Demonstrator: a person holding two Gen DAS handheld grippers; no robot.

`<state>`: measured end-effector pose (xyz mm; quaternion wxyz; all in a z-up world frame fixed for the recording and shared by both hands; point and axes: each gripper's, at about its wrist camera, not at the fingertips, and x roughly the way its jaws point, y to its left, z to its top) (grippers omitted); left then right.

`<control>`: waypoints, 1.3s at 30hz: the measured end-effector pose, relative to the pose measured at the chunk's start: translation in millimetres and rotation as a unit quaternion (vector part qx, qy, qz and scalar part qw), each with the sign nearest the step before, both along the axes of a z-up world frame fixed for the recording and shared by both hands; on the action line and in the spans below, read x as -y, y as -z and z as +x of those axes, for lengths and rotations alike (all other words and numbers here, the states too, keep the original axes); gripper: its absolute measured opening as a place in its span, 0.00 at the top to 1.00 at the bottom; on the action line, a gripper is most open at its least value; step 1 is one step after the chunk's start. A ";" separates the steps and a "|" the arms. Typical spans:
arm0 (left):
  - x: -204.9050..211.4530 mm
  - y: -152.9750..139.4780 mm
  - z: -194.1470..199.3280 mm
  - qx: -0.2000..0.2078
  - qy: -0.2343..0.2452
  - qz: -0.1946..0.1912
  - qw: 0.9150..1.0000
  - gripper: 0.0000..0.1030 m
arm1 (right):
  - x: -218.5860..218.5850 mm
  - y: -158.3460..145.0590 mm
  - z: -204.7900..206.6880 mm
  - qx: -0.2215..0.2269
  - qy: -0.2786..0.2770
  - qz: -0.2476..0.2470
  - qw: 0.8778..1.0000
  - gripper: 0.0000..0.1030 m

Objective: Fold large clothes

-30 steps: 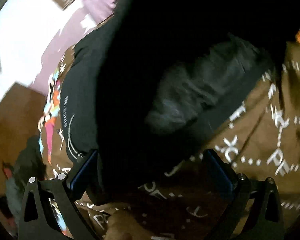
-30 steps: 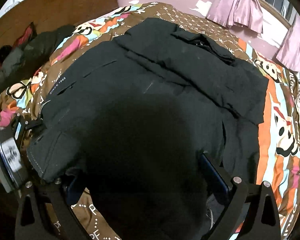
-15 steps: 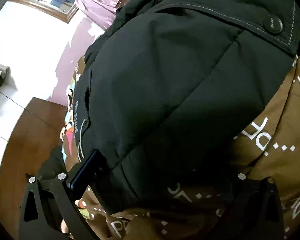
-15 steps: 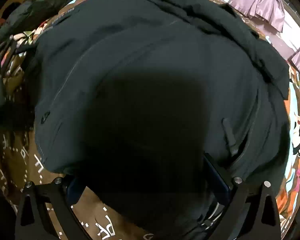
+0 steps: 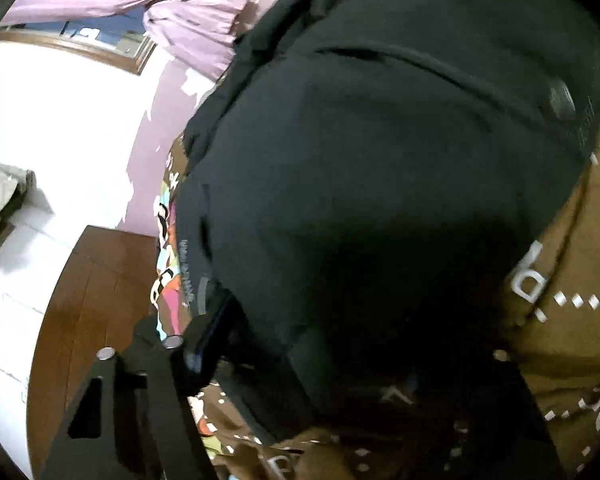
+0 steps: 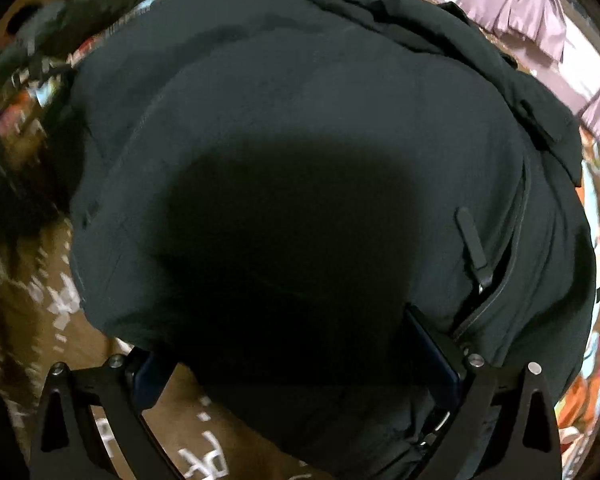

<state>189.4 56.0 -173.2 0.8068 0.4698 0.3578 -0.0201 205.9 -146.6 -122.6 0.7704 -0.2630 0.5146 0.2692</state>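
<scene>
Left wrist view: a black padded jacket (image 5: 380,184) fills most of the frame, lying on a bed whose brown bedspread (image 5: 572,360) carries white letters and dotted lines. The left gripper (image 5: 340,364) sits at the jacket's near hem; its jaws stand spread, and the left one, with a blue pad, lies against the fabric's edge, while the right one is lost in shadow beneath the cloth. A round snap button (image 5: 562,98) shows near the jacket's right border. Beyond the bed's far edge are a white wall (image 5: 68,120), a wooden headboard (image 5: 88,300), and lilac curtains (image 5: 196,28) hanging beside a framed window.

Right wrist view: the same jacket (image 6: 300,140) spreads across the bed, bulging upward in the centre, where a deep shadow covers it. The right gripper (image 6: 296,356) meets the near hem with jaws spread wide and the dark cloth bunched between them; whether they press it cannot be told. A zipper (image 6: 496,288) with its pull tab runs down the jacket's right side, just above the right jaw. The bedspread (image 6: 204,452) shows at the near edge, with colourful cartoon print (image 6: 588,380) along the bed's right edge. Curtains (image 6: 532,12) appear at the far right corner.
</scene>
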 end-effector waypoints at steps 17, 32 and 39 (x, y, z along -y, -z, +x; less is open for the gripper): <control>22.0 -31.6 -18.7 -0.032 -0.037 -0.098 0.994 0.41 | -4.2 -32.3 9.7 0.089 0.062 -0.022 0.994 0.03; 14.7 -121.9 3.1 0.010 -0.056 -0.218 0.974 0.75 | 44.3 -127.3 53.5 -0.032 0.116 0.182 0.976 0.02; 20.6 -149.2 19.8 0.025 -0.063 -0.257 0.964 0.85 | 41.3 -107.1 27.5 -0.022 0.101 0.166 0.981 0.02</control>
